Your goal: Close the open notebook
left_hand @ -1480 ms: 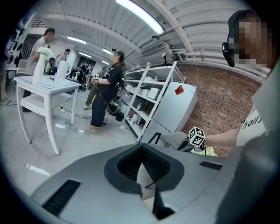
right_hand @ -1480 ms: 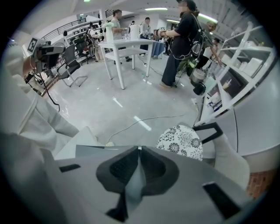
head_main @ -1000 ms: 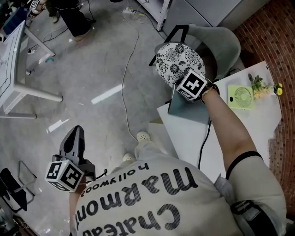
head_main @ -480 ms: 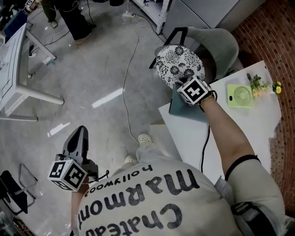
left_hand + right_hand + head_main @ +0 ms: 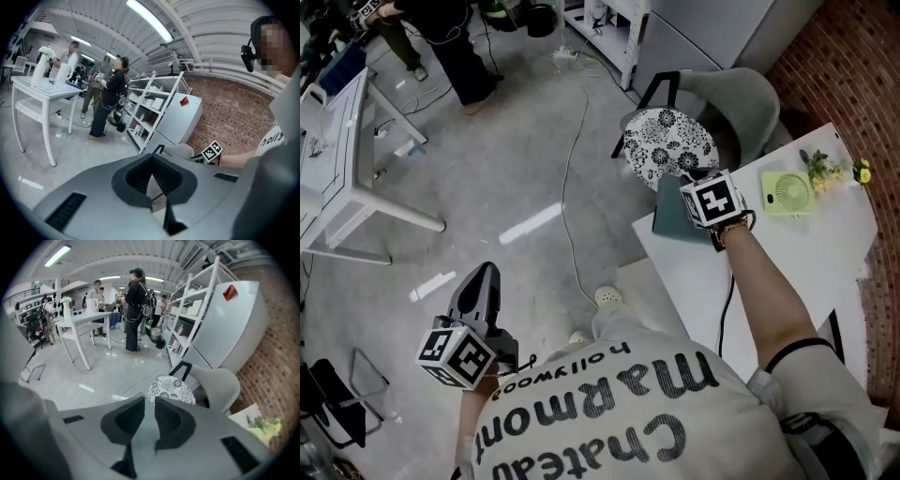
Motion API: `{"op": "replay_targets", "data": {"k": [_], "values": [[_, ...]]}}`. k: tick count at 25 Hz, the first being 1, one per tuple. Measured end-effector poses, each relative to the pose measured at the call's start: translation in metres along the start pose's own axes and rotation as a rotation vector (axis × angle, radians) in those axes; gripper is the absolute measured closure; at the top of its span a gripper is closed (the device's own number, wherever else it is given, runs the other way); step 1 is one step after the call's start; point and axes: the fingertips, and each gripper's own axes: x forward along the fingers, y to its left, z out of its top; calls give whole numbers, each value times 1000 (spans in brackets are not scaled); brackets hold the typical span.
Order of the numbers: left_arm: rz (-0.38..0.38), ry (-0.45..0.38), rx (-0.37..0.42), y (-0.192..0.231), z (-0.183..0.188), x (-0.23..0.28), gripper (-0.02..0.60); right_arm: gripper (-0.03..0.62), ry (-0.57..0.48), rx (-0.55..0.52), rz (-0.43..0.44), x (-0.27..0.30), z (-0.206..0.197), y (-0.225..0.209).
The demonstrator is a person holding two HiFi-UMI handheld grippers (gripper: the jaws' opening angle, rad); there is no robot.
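the notebook (image 5: 668,214) lies flat on the near corner of the white table (image 5: 787,253), showing only its dark teal cover, with its far edge at the table edge just beside the chair

the right gripper (image 5: 150,400) hangs just above the notebook, tilted down toward the chair, and its marker cube hides part of the cover in the head view; its jaws have just been closing a little and stand a narrow slit apart, the pads pressing on nothing, with only a grey-blue surface seen through the gap below them

past the tips sits the floral cushion (image 5: 668,141) on the grey chair (image 5: 741,94)

further along the table a small green fan (image 5: 787,194) lies flat, with a sprig of flowers (image 5: 825,171) just beyond it, and a black cable (image 5: 731,300) runs across the tabletop under the person's right forearm

the left gripper (image 5: 486,272) is well apart from all this, held out over the grey floor (image 5: 506,169) at the person's left side, its jaws touching at the tips with nothing between them

a white cord (image 5: 567,187) trails over the floor between the two grippers
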Motion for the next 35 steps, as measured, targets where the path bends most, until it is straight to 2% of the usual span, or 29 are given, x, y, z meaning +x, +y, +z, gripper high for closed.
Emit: {"op": "replay_targets", "data": {"k": [3, 6, 11, 14, 18, 21, 24, 27, 31, 35], "values": [[-31, -19, 15, -7, 2, -8, 580, 566, -21, 88, -20, -27, -1, 19], [-58, -40, 29, -15, 7, -18, 580, 577, -75, 149, 3, -49, 5, 53], [-98, -77, -26, -30, 7, -46, 580, 590, -166, 123, 23, -89, 16, 116], [-104, -105, -19, -33, 12, -60, 580, 591, -233, 178, 113, -108, 37, 156], [-109, -135, -36, -36, 16, -87, 580, 591, -286, 367, 303, -140, 49, 204], [-96, -191, -18, -35, 29, -102, 580, 591, -353, 435, 411, -162, 74, 224], [-70, -237, -5, -39, 38, -115, 580, 591, -438, 432, 491, -191, 94, 238], [-9, -279, 6, -38, 47, -125, 580, 591, -562, 378, 555, -224, 118, 245], [55, -321, 0, -39, 60, -131, 580, 591, -663, 233, 509, -254, 140, 239], [66, -345, -6, -51, 66, -129, 580, 591, -681, 154, 477, -259, 147, 227]]}}
